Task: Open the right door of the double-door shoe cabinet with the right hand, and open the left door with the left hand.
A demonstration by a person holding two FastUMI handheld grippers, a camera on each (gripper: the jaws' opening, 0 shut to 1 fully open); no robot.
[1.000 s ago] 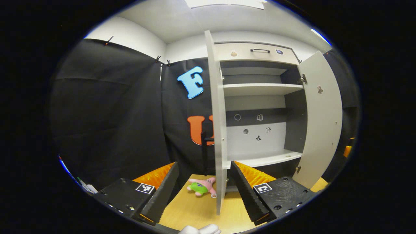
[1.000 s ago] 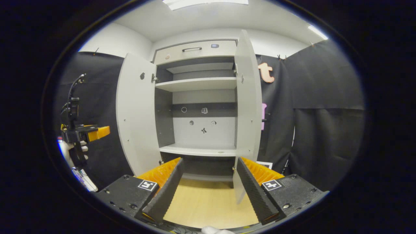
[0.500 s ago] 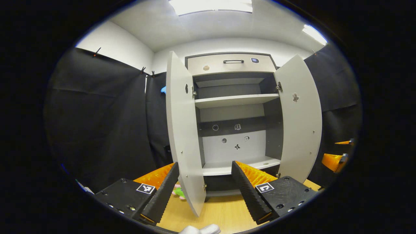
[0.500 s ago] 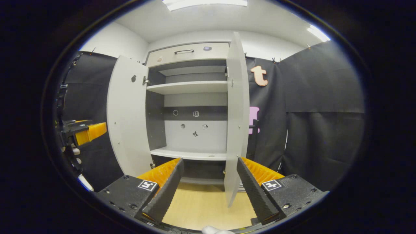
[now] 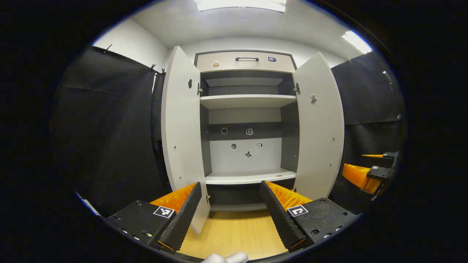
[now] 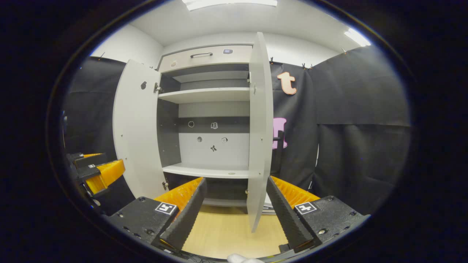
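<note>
Both shoe cabinet (image 5: 248,120) doors swung wide; left hand-held gripper (image 5: 230,215) and right hand-held gripper (image 6: 236,215) spread, gripping nothing.

Each gripper (image 5: 230,215) has black toothed fingers (image 5: 181,219), orange ribbed backing, screwed black bases, and square black-and-white markers.

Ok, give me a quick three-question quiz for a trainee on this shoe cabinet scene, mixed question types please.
1. True or false: both doors of the tall grey double-door shoe cabinet stand open.
2. Multiple choice: the left claw is A) shut on the left door, B) open and holding nothing, C) shut on a handle.
3. Fill in: the black handle sits on the closed ___ above the shelves.

Key:
1. True; the right door is swung out too.
2. B
3. drawer
</note>
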